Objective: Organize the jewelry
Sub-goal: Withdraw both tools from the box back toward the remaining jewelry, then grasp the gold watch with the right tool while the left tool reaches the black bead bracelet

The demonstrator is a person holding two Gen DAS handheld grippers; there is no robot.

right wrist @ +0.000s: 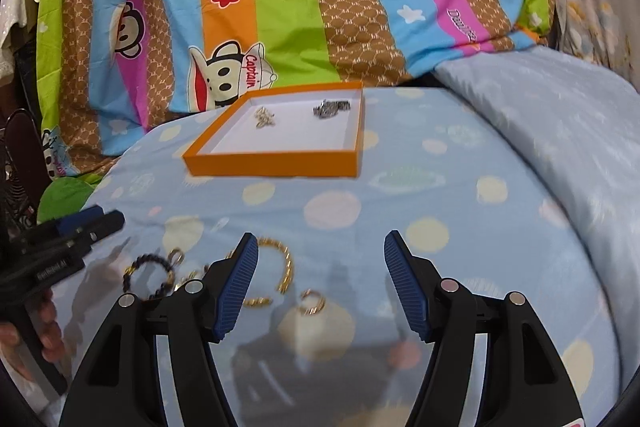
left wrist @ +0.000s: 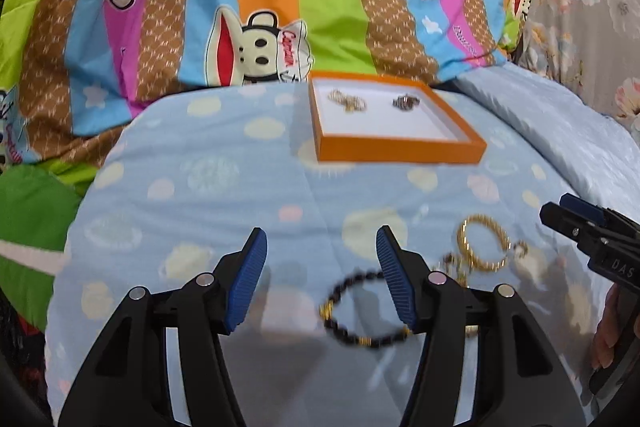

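Jewelry is split: two pieces already lie in the tray (left wrist: 394, 149) at the far end of the bed (left wrist: 200, 203), probably as sorted. The bead bracelet (left wrist: 360, 315) and gold bangle (left wrist: 482, 245) wait loose, near both claws. The left claw (left wrist: 320, 279) and right claw (right wrist: 318, 285) gape wide, empty. Only the right view shows a small ring (right wrist: 312, 301).

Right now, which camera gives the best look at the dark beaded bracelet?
The left wrist view: the dark beaded bracelet lies close, between the open left gripper fingers. The right wrist view shows it smaller, partly hidden behind a finger.
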